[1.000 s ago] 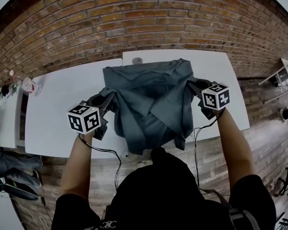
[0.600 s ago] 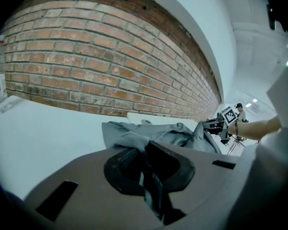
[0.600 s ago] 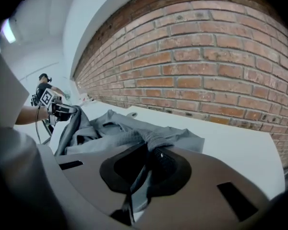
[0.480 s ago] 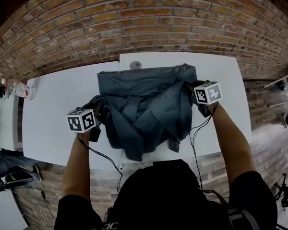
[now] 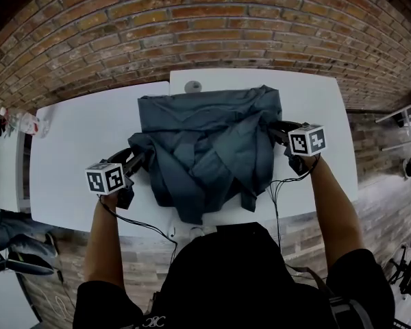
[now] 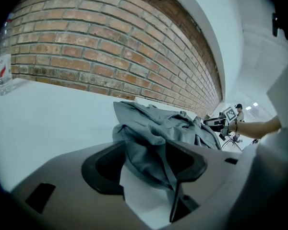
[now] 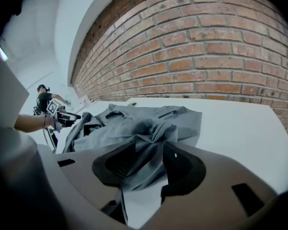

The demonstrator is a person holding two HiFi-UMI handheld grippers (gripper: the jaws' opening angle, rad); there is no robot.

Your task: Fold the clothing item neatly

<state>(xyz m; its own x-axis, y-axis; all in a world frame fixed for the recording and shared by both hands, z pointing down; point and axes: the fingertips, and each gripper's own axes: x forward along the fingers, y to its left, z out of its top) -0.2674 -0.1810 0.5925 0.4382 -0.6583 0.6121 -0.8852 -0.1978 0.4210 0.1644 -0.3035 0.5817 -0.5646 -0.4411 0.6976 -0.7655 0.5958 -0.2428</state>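
- Clothing item [image 5: 209, 149]: a grey garment, rumpled and partly doubled over itself, lies in the middle of the white table [image 5: 75, 149]. Its lower hem hangs slightly past the table edge at 6 o'clock.
- The table is backed at 12 o'clock by a red brick wall [image 5: 192, 33]. A seam in the top runs away from the person, level with the garment's left side.
- A small grey disc [image 5: 192, 86] sits on the table just beyond the garment's far edge, at about 11 o'clock.
- A clear bottle [image 6: 1, 68] stands far out at 9 o'clock in the left gripper view, near the wall.
- Wood-look floor [image 5: 383, 204] shows past the table at 4 o'clock.
- Left gripper [image 5: 138, 160] is at the garment's 8 o'clock edge, with its marker cube [image 5: 104, 178] nearer the person. Its fingers [image 6: 103, 169] have just been opening and stand well apart. A fold of grey cloth drapes loosely through the gap, and bare table shows beneath it.
- Right gripper [image 5: 277, 129] is at the garment's 3 o'clock edge, with its marker cube [image 5: 307, 140] behind it. Its fingers [image 7: 185, 169] have just been opening too and stand moderately apart. A bunched fold of the garment lies between them, not pinched.
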